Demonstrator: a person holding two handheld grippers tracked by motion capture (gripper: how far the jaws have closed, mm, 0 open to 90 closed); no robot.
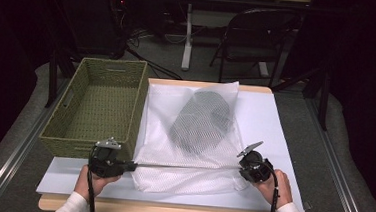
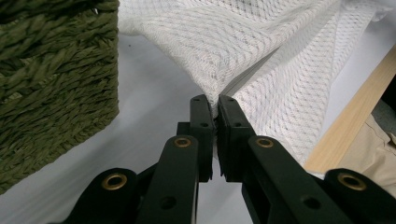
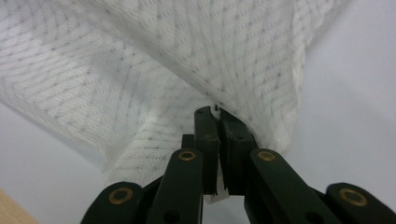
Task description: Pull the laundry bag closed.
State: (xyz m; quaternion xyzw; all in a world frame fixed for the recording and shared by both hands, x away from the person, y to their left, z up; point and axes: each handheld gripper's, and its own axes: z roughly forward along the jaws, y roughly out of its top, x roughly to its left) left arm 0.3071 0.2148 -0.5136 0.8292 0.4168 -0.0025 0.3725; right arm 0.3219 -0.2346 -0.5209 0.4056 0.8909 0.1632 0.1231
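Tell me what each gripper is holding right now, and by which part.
Both hold the white mesh laundry bag: the left gripper pinches its near-left edge, the right gripper its near-right edge, the edge pulled taut between them.

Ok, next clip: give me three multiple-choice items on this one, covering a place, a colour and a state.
1. Where does the basket stand?
A. left of the mesh bag
B. right of it
C. on top of it

2. What colour is the basket?
A. red
B. green
C. blue

3. How are the left gripper and right gripper?
A. both open
B. one open
C. both shut on the bag

Answers: 1 A, it sits at the bag's left in the high view. 2 B, its weave is olive green. 3 C, each gripper view shows mesh pinched between the jaws.
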